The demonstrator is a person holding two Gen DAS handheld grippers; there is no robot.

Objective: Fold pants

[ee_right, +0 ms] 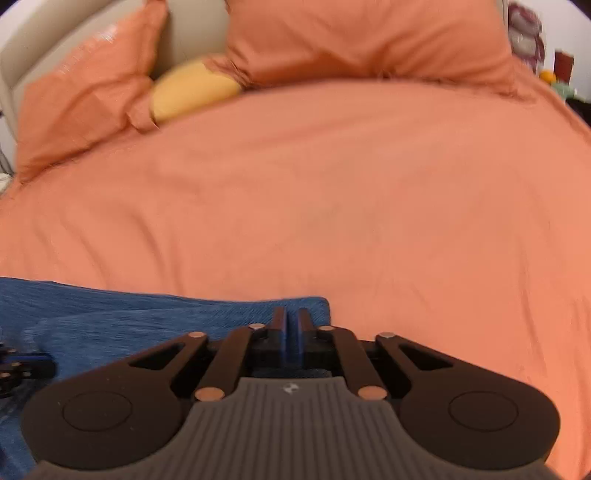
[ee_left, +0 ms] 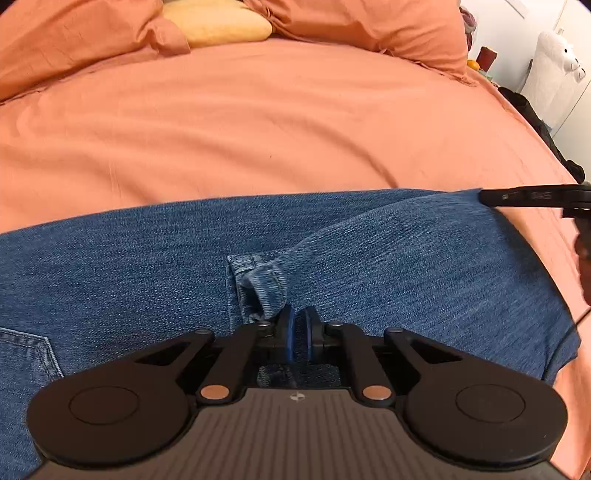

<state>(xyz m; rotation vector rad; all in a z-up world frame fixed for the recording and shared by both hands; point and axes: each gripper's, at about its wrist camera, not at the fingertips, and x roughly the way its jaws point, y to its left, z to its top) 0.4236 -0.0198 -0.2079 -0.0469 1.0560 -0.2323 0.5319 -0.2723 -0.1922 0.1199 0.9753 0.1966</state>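
Observation:
Blue denim pants (ee_left: 147, 266) lie spread across an orange bed sheet (ee_left: 258, 129). My left gripper (ee_left: 298, 325) hovers low over the denim beside a raised belt loop (ee_left: 267, 286), its jaws nearly closed with a thin gap and nothing visibly between them. My right gripper (ee_right: 291, 321) is shut over the far right corner of the pants (ee_right: 147, 317); whether it pinches fabric is unclear. The right gripper's fingers (ee_left: 532, 197) also show at the pants' right edge in the left wrist view. The right wrist view is blurred.
Orange pillows (ee_right: 369, 40) and a yellow cushion (ee_right: 192, 88) lie at the head of the bed. A white plush toy (ee_left: 554, 70) and dark items stand off the bed's right side. A beige headboard (ee_right: 192, 33) is behind.

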